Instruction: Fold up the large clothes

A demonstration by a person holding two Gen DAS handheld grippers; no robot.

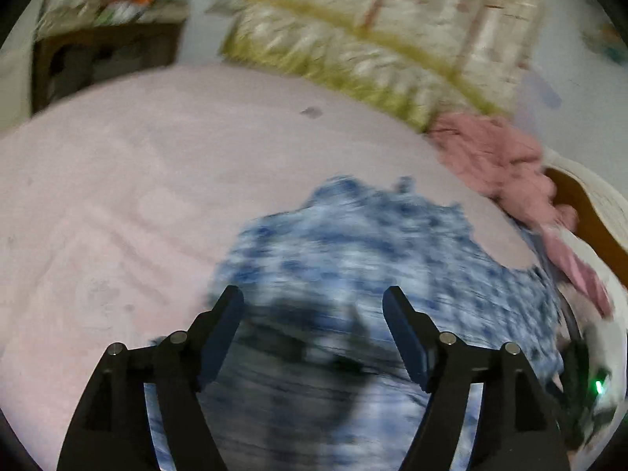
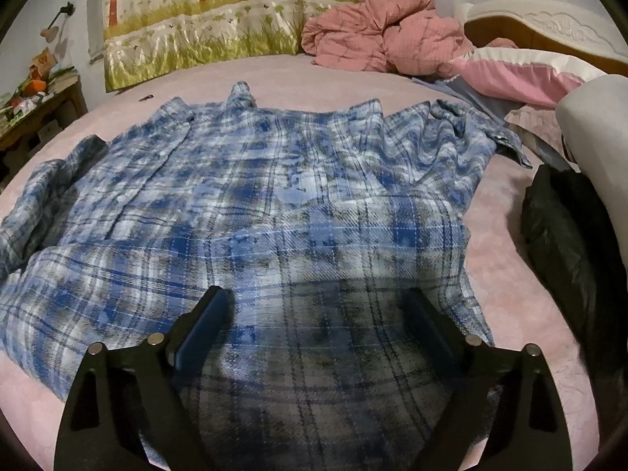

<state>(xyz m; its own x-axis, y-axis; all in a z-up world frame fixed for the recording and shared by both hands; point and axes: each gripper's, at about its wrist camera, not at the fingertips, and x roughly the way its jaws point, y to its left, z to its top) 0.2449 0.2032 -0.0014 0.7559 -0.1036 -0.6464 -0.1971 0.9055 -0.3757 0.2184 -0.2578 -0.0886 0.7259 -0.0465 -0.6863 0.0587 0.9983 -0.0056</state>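
A blue and white plaid shirt (image 2: 255,180) lies spread flat on the pink bed sheet (image 2: 502,235), collar at the far end, one sleeve folded in at the left and the other rumpled at the right. My right gripper (image 2: 318,298) stands open over the near hem, casting a shadow on the cloth, with nothing pinched between its fingers. In the blurred left wrist view the shirt (image 1: 353,235) lies under my left gripper (image 1: 313,298), which is open over the fabric's left part, with bare pink sheet (image 1: 137,176) to its left.
A crumpled pink quilt (image 2: 384,35) and a pink pillow (image 2: 518,74) lie at the bed's far right by the white headboard (image 2: 549,23). A black bag-like object (image 2: 569,243) sits at the right edge. A cluttered bedside table (image 2: 35,106) stands far left, below a patterned curtain (image 2: 219,19).
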